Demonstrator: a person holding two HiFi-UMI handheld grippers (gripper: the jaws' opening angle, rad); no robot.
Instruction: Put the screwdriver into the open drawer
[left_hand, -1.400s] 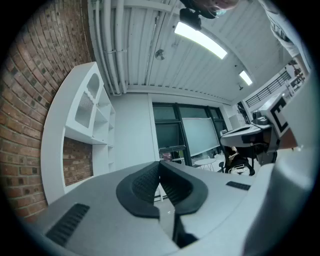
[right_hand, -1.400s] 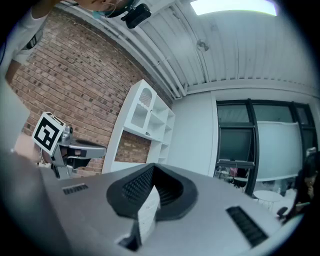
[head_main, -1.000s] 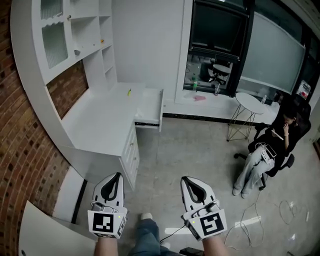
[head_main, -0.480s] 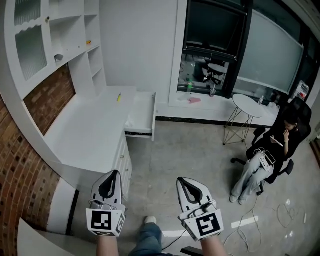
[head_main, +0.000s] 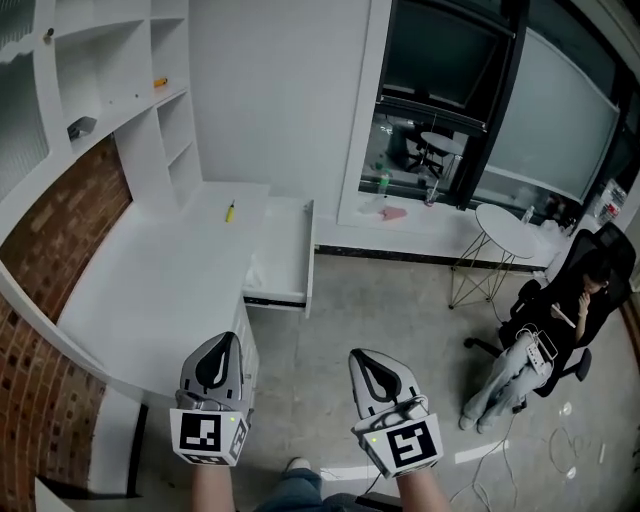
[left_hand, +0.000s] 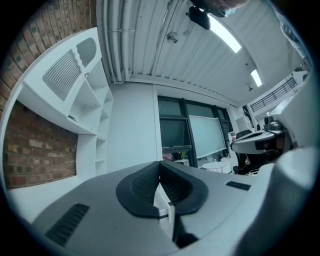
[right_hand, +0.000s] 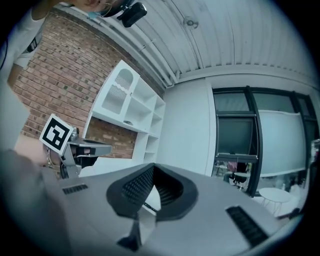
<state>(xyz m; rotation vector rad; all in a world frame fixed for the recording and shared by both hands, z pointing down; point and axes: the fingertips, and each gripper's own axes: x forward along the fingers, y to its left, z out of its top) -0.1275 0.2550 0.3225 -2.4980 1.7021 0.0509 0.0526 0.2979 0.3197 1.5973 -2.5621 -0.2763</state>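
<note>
Far back on the white surface (head_main: 150, 290), close to the foot of the shelving (head_main: 165, 130): small yellow screwdriver (head_main: 229, 210), lying flat, well apart from both grippers. Just to its right, pulled out from the surface's far end: drawer (head_main: 308, 262), open, white inside, contents too small to tell.

Low in the head view: left gripper (head_main: 228, 340) and right gripper (head_main: 356, 356), side by side, pointing level and forward. Left one beside the surface's near end, right one over the grey floor (head_main: 380, 310).

Seen in the left gripper view: jaws pressed together, tips touching, nothing between them. Likewise in the right gripper view: jaws closed, empty.

Off to the right: seated person (head_main: 540, 350) in a black chair (head_main: 590, 340), near a round white table (head_main: 500, 230).
</note>
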